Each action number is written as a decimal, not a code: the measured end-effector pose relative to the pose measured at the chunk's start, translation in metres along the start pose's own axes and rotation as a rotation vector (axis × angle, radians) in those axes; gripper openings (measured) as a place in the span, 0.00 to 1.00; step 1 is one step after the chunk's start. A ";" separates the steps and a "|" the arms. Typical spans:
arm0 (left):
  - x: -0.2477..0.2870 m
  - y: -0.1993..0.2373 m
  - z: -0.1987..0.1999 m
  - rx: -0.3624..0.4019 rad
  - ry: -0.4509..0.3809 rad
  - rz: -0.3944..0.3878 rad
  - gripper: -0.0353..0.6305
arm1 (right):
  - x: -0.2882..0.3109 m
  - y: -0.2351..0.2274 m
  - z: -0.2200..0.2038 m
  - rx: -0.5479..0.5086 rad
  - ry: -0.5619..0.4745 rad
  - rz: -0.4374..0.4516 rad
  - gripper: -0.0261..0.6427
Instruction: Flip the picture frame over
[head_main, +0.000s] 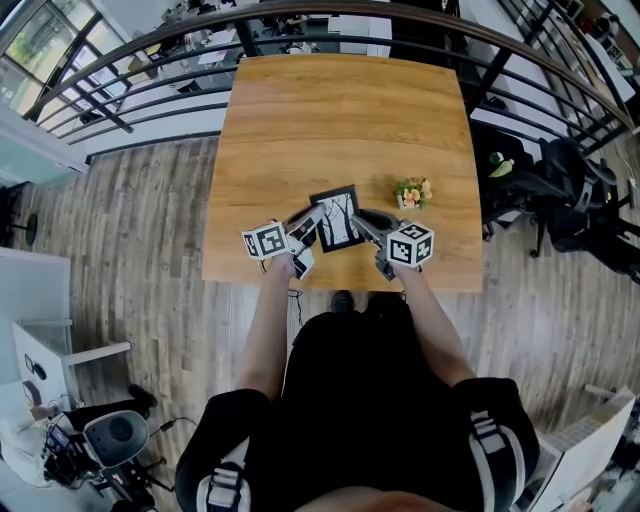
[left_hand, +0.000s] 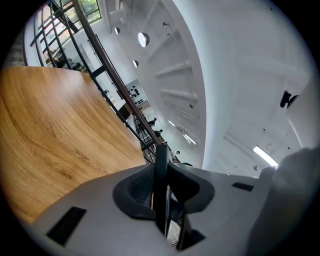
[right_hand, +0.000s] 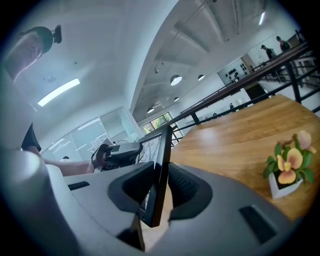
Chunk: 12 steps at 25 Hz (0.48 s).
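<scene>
The black picture frame (head_main: 338, 219) is held tilted above the near part of the wooden table (head_main: 340, 120), with its black-and-white tree print facing up toward me. My left gripper (head_main: 309, 223) is shut on the frame's left edge. My right gripper (head_main: 364, 224) is shut on its right edge. In the left gripper view the frame's edge (left_hand: 160, 170) stands thin and upright between the jaws of that gripper (left_hand: 162, 189). The right gripper view shows the frame (right_hand: 161, 155) pinched by that gripper (right_hand: 157, 192), with the print on its left face and the left gripper (right_hand: 117, 151) beyond.
A small white pot of orange flowers (head_main: 411, 193) stands on the table just right of the frame, and it also shows in the right gripper view (right_hand: 287, 167). A dark railing (head_main: 150, 70) curves behind the table. Black chairs (head_main: 570, 200) stand at the right.
</scene>
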<state>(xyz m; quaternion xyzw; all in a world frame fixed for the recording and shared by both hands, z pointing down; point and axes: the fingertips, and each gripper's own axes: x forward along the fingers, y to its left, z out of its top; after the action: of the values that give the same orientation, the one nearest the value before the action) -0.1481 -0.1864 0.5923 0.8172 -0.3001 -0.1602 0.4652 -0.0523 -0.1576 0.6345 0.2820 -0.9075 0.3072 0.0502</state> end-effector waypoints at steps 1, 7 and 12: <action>0.001 0.000 0.000 0.003 -0.002 -0.002 0.18 | 0.000 0.000 0.000 -0.004 0.000 -0.008 0.19; 0.002 0.017 0.000 0.084 -0.015 0.085 0.19 | 0.001 -0.003 -0.002 -0.043 0.001 -0.066 0.18; 0.005 0.014 -0.002 0.106 -0.019 0.119 0.19 | 0.004 -0.009 -0.007 -0.032 0.009 -0.080 0.18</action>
<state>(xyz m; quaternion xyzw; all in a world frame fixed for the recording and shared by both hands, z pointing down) -0.1483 -0.1938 0.6056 0.8199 -0.3606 -0.1240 0.4271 -0.0511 -0.1612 0.6462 0.3158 -0.9001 0.2915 0.0712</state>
